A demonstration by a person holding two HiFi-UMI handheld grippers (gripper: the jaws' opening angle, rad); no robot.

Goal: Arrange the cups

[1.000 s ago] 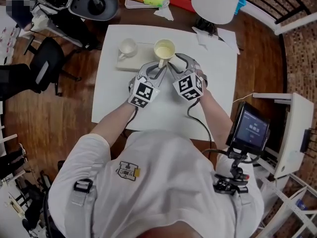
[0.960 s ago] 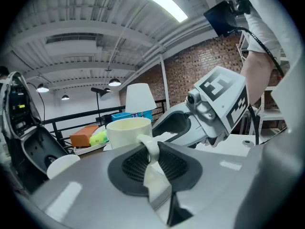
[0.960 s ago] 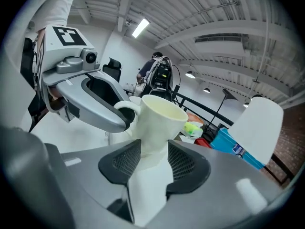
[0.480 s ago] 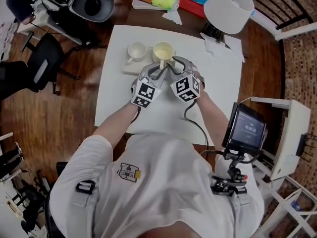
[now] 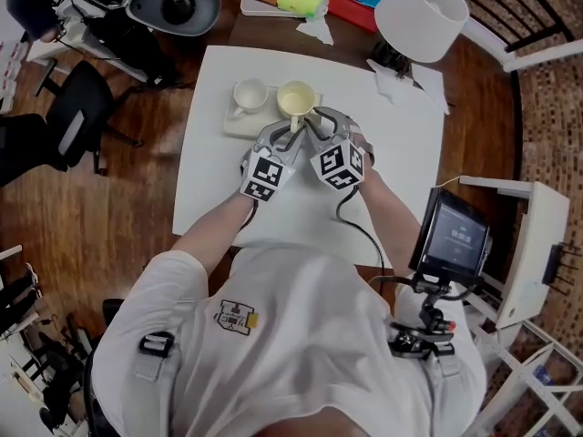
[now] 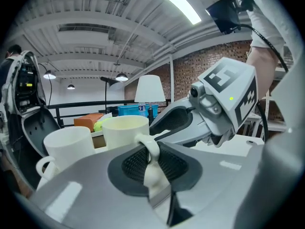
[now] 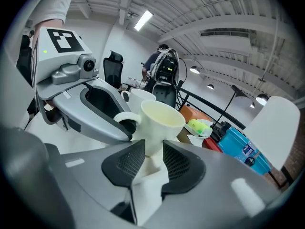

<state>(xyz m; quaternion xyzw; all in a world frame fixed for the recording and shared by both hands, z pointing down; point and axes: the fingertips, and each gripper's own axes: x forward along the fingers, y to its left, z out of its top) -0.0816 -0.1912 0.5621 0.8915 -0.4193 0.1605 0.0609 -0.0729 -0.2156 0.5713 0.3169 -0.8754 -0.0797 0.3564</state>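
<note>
The cream cup point(image 5: 298, 99) stands on a pale tray point(image 5: 235, 122) at the far part of the white-topped desk point(image 5: 401, 153), its handle point(image 6: 151, 149) turned toward the person. A white cup point(image 5: 249, 94) stands on the same tray just beside it, to the left in the head view, and the two cups are close but apart. Both grippers meet at the cream cup from the near side, with their marker cubes side by side. The left gripper point(image 6: 151, 162) has its jaws clamped on the handle: the left gripper view shows the loop pinched between the two dark ribbed pads. The right gripper point(image 7: 153, 160) points down at the foot of the same cup. Its jaws have just been closing, and the right gripper view shows the narrow lower body of the cup between the pads, with each pad lying against one side. The cup sits upright and its inside looks empty. A white lampshade point(image 5: 422, 16) stands past the far right corner of the desk, well apart from the tray, and a dark screen point(image 5: 454, 239) sits off the right edge
</note>
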